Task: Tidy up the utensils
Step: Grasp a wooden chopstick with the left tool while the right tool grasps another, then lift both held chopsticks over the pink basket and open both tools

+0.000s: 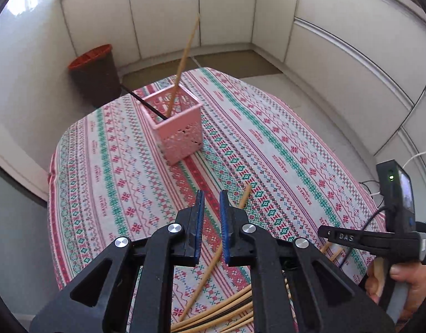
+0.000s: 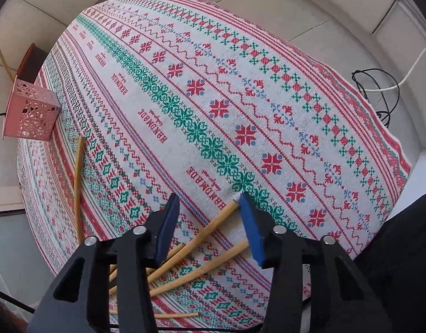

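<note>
One pink perforated holder (image 1: 176, 127), upright on the table (image 1: 282, 149) toward its far end: contains one bamboo chopstick (image 1: 182, 63) leaning upward and one black chopstick (image 1: 142, 101) slanting out over the rim. Loose bamboo chopsticks on the table: one apart (image 2: 78, 186), lying between the holder and a near-edge pile (image 2: 196, 252) of several, full count hidden by the tools. Left tool (image 1: 212, 202): jaws narrowly parted, empty, above a loose stick; right tool (image 2: 208, 202): jaws spread wide, empty, over the pile.
</note>
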